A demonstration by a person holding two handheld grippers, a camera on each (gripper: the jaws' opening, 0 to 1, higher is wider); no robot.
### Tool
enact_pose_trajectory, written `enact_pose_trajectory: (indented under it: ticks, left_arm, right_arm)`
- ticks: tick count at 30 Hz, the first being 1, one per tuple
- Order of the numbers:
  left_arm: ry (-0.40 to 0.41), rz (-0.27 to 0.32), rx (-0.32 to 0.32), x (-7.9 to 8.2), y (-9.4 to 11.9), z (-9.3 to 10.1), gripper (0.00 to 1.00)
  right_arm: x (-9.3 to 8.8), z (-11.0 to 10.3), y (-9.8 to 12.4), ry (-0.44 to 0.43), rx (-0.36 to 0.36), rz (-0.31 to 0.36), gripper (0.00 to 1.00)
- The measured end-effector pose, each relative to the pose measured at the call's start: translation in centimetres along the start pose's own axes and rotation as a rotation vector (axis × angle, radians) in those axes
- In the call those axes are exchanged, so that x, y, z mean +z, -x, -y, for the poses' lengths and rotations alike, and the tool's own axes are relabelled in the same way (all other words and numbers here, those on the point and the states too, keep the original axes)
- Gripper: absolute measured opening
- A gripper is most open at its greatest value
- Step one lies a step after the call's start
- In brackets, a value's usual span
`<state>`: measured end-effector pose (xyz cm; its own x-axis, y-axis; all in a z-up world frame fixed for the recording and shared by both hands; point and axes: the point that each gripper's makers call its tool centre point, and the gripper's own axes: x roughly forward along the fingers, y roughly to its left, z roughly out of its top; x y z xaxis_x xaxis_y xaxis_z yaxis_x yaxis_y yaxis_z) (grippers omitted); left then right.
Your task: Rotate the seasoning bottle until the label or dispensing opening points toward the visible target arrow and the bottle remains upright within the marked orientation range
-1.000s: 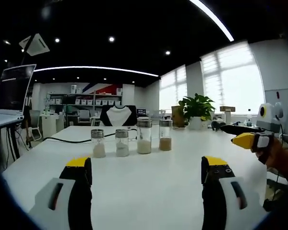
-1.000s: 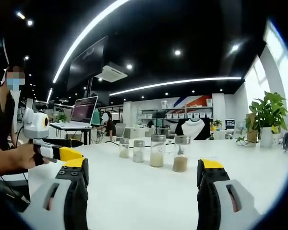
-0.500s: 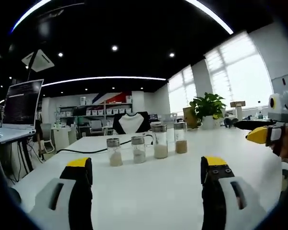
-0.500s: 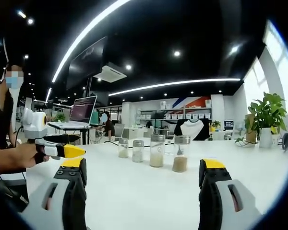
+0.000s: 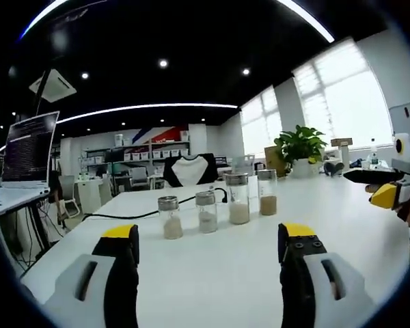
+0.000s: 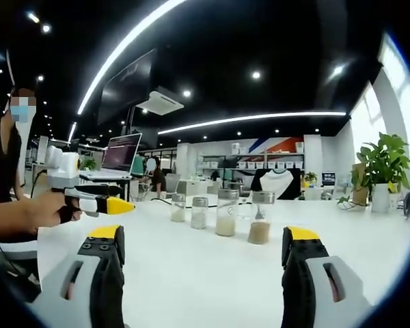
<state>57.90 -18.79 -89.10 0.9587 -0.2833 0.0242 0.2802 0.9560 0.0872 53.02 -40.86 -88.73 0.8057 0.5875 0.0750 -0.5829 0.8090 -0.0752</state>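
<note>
While nothing is gripped yet, matters most how the four seasoning bottles point(image 5: 219, 214) lie from each claw: straight ahead and farther along the white table point(image 5: 212, 287), well apart from both, standing upright with long axes vertical, set in a row running left to right. From the left gripper point(image 5: 208, 256), centred between wide-spread, empty jaws; from the right gripper point(image 6: 203, 254), likewise between parted, empty jaws, the row point(image 6: 219, 215) sitting a touch left of centre. Hard to call which hand is nearer; judging by bottle size in the two views, about equal. Cannot tell which bottle is the one to turn, and no target arrow or marked range to be made out on the tabletop at this range. Labels and dispensing openings too small to read.

Two short bottles on the left of the row, two taller on the right; the rightmost tall bottle point(image 6: 260, 217) holding brownish powder, the others pale. Probably calls for a level approach forward, jaws closing across a bottle's body so it stays upright while twisted.

Surface: plain, white, glossy, with a black cable point(image 5: 133, 214) trailing behind the row. Beyond, an open office: shelving at the far wall, a potted plant point(image 5: 301, 147) by bright windows on the right, a laptop point(image 6: 120, 156) on a desk to the left, dark ceiling with strip lights. Seen at the left edge of the right gripper view, a person's hand point(image 6: 44, 208) holding the other gripper.
</note>
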Motion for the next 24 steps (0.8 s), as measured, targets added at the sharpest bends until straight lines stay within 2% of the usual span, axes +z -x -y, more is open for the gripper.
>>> enact_pose_trajectory:
  ticks: [3, 8, 13, 17, 20, 24]
  left_arm:
    - [0.022, 0.018, 0.005, 0.2, -0.3, -0.3, 0.87]
    - [0.017, 0.018, -0.007, 0.2, -1.1, -0.8, 0.82]
    - [0.003, 0.019, 0.01, 0.2, -1.9, -1.5, 0.8]
    - [0.062, 0.03, 0.067, 0.2, -3.2, -2.9, 0.79]
    - [0.08, 0.047, 0.073, 0.4, -3.9, -3.1, 0.75]
    - [0.105, 0.039, 0.071, -0.1, -4.9, -3.6, 0.72]
  right_arm:
    - [0.0, 0.0, 0.0, -0.003, 0.002, 0.003, 0.97]
    - [-0.1, 0.0, 0.0, -0.012, 0.009, 0.007, 0.93]
    - [-0.2, -0.1, 0.1, 0.003, 0.012, -0.001, 0.89]
    - [-0.4, 0.1, 0.1, 0.035, -0.004, -0.02, 0.87]
    - [-0.3, 0.3, 0.2, 0.033, -0.007, -0.015, 0.86]
    - [0.0, 0.8, 0.4, 0.019, -0.017, -0.007, 0.84]
